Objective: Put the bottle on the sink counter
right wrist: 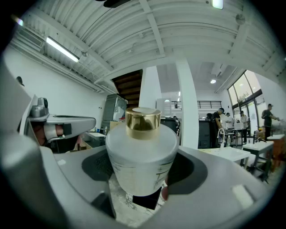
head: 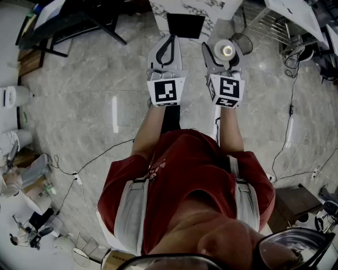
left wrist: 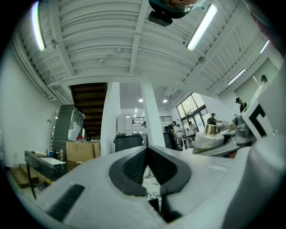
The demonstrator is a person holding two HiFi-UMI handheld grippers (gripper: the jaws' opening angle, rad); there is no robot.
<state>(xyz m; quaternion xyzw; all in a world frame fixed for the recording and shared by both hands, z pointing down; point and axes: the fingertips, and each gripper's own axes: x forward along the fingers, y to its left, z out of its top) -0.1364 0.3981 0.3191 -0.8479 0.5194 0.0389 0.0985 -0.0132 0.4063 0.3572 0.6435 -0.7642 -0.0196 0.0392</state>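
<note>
my right gripper (right wrist: 144, 176) squeezes the white bottle (right wrist: 142, 154) with the gold top (right wrist: 143, 121). my left gripper (left wrist: 146, 151) has its jaws pressed together.

Red short-sleeved shirt (head: 185, 163), pale grey straps (head: 132, 208) down its front, dark-rimmed glasses (head: 296, 245) below the shirt, beyond the shirt left gripper (head: 170, 42) and right gripper (head: 224, 48), pale grey shells, black pads, black-and-white square-marker cubes (head: 166, 90)

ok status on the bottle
Right gripper shut on bottle, upright. Left gripper shut, empty. Counter ahead, path looks clear.
</note>
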